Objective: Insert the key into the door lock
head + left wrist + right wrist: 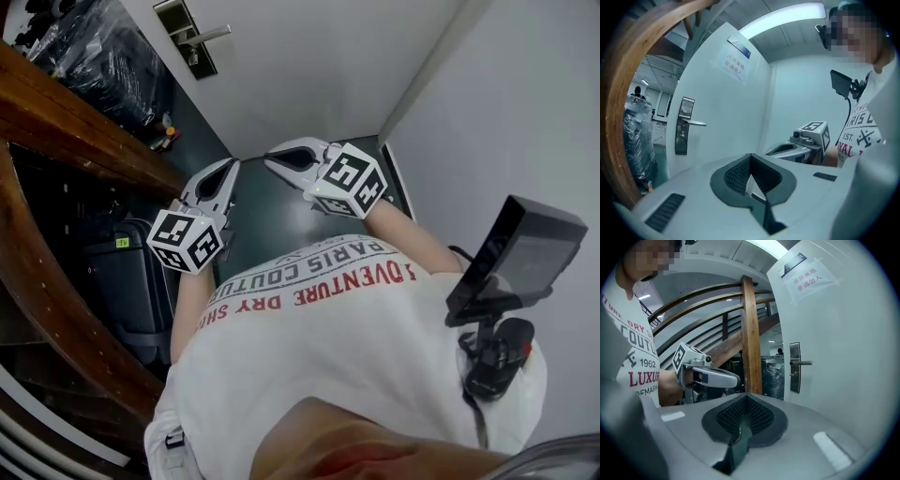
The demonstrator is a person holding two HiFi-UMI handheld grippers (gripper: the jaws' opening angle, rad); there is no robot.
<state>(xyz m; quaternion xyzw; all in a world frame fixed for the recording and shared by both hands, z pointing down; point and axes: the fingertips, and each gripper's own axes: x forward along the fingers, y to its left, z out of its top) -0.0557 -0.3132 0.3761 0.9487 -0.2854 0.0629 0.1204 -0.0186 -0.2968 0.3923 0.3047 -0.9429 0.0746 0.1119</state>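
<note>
The white door carries a metal lock plate (192,42) with a lever handle (214,37) at the top left of the head view. The lock plate also shows in the left gripper view (683,124) and the right gripper view (794,367), some way off in both. My left gripper (228,167) and right gripper (274,160) are held side by side in front of the person's white T-shirt, away from the door. The left gripper (750,157) has its pads meeting at the tips. The right gripper (746,397) is shut. No key shows in any view.
A curved wooden handrail (75,122) runs along the left, with a wooden post (751,333) beside the door. Plastic-wrapped dark goods (103,47) and a dark suitcase (131,281) stand behind it. A paper notice (733,63) hangs on the door. A black device on a mount (520,253) sits at the person's right.
</note>
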